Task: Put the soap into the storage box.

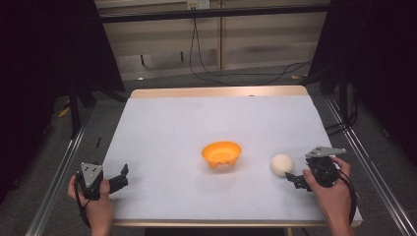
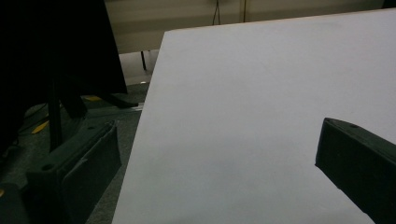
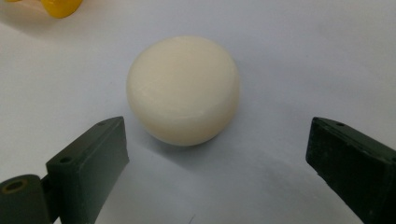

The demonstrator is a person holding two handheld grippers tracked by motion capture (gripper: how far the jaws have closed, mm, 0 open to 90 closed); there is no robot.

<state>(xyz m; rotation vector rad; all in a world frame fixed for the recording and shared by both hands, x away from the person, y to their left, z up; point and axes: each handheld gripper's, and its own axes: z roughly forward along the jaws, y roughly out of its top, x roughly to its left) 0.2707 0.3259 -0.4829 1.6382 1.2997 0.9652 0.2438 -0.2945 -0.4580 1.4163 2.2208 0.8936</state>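
Note:
An orange bowl stands upright near the middle of the white-covered table. A cream round lump lies to its right, and in the right gripper view this cream lump sits just ahead of the jaws, which stand wide apart and do not touch it. My right gripper is open, close behind the lump. The bowl's edge peeks in at the top left of that view. My left gripper rests open at the table's front left, with nothing between its jaws.
The table's left edge runs beside my left gripper, with grey floor and a dark stand beyond it. Metal rails flank the table. Cables lie on the floor behind the far edge.

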